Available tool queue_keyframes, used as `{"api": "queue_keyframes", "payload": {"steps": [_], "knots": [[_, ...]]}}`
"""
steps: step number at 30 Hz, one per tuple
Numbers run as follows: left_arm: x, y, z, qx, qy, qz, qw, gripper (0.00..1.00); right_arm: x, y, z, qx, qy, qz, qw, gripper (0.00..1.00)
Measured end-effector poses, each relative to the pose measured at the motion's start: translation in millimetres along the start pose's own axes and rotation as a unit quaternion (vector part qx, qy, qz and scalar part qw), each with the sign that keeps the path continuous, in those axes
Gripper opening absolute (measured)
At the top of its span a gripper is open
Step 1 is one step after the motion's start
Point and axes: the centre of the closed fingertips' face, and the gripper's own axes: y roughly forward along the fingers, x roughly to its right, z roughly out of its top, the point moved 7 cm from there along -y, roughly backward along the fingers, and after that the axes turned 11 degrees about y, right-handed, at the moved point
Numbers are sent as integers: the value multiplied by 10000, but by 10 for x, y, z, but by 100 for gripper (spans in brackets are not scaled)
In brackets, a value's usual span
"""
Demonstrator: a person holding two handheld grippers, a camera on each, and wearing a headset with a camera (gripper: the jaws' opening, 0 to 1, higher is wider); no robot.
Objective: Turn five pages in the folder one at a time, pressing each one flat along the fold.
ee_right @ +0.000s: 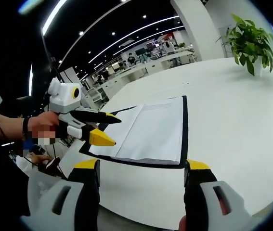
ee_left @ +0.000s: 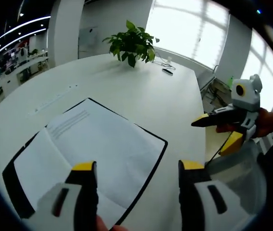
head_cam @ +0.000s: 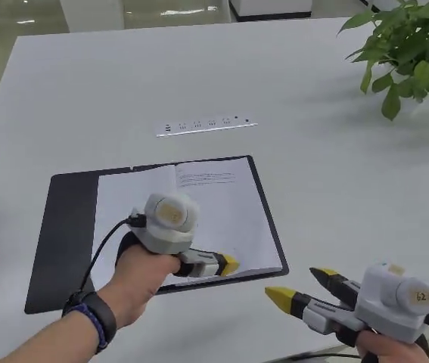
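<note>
Matt black folder (head_cam: 66, 227), white paper pages (head_cam: 222, 212), smooth white table (head_cam: 335, 151)

- My left gripper (head_cam: 228, 265), lower centre of the head view, has a rounded light-grey housing with a pale tan disc on top and black jaws capped in yellow.
- A black cable (head_cam: 107, 243) loops from its rear.
- At lower left I see a black wristband (head_cam: 93, 311) with a blue-purple edge.
- My right gripper (head_cam: 302, 283), lower right, has the same grey housing and yellow-capped black jaws, with "62" on its tan round label (head_cam: 421, 296).
- In both gripper views the jaws are dark, yellow-tipped, on pale grey slotted bases.
</note>
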Motion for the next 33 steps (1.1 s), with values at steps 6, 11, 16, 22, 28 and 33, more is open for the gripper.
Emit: {"api": "queue_keyframes", "payload": {"steps": [6, 11, 16, 22, 28, 33], "knots": [[55, 366, 17, -302, 257, -168, 9991, 69, 12, 39, -17, -93, 21, 6, 10000, 70], [118, 597, 22, -338, 184, -221, 9990, 68, 14, 41, -29, -150, -7, 17, 9999, 69], [126, 798, 36, -293, 56, -111, 9995, 65, 51, 19, -33, -134, 105, 20, 9999, 68], [141, 992, 39, -244, -86, 0, 9997, 68, 97, -18, -16, -82, 235, -20, 9997, 67], [157, 1108, -5, -357, 110, 233, 9990, 69, 127, -44, -2, 44, 458, -40, 9989, 66], [110, 1110, -45, -479, 425, 375, 9972, 61, 138, -27, -17, 17, 480, -44, 9988, 66]]}}
